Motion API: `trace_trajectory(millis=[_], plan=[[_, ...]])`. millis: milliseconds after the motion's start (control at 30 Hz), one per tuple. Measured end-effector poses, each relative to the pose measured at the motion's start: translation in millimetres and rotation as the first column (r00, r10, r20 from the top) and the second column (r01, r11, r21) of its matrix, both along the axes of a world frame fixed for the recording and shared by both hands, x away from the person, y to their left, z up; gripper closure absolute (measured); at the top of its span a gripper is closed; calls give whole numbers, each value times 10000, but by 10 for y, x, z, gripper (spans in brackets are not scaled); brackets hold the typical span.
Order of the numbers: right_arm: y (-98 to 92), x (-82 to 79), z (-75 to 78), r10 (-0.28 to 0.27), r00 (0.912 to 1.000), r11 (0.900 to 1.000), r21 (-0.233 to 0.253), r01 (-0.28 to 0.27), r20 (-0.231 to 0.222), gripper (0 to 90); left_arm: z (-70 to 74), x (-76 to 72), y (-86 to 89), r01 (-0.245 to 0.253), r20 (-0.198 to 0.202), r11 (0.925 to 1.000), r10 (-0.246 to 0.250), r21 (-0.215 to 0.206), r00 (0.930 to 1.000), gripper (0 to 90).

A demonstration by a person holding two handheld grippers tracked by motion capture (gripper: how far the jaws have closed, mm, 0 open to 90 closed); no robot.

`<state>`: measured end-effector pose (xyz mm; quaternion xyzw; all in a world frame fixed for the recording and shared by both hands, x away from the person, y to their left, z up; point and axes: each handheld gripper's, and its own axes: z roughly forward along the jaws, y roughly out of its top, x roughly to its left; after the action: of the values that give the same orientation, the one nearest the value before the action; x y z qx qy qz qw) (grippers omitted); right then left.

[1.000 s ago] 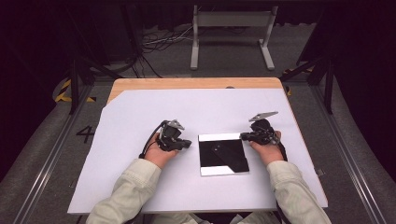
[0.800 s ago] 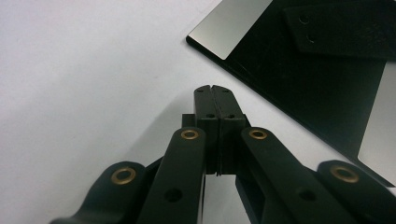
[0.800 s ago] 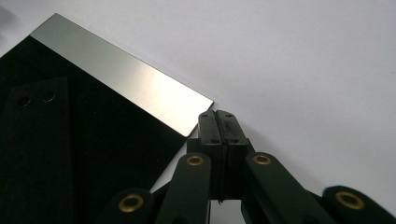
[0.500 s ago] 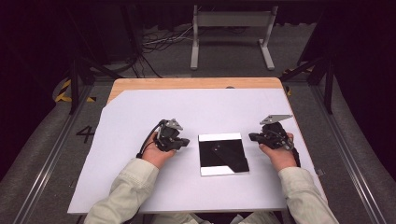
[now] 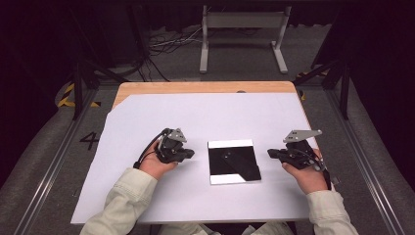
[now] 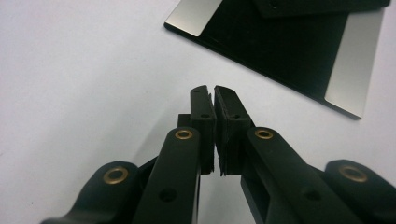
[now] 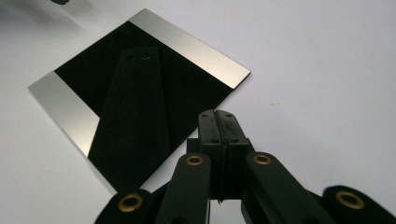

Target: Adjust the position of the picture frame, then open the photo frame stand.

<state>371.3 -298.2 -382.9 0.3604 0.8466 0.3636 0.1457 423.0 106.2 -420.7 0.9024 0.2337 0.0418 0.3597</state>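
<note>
Your right gripper has drawn back right of the black plate, both claws closed and empty, left gripper waiting.

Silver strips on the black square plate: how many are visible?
2. One silver strip runs along the far edge of the black square plate in the high view; the other silver strip runs along its near edge.

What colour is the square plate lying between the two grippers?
The square plate is black with a silvery strip along two opposite edges, clearest in the right gripper view.
</note>
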Motion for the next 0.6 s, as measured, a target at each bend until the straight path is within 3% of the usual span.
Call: trace_trajectory(millis=[167,367,600], plan=[[-71,-44,75,453,9989,9988,177,-455,115,898,42,-23,42,371,-13,9992,-371,-135,9993,857],[-119,-100,89,1085,9941,9941,76,-1085,-86,873,47,-30,41,705,-3,9974,-706,-128,9975,840],[-136,-148,97,1361,9903,9906,-71,-1363,-289,849,45,-17,40,737,-84,9972,-738,-161,9972,825]])
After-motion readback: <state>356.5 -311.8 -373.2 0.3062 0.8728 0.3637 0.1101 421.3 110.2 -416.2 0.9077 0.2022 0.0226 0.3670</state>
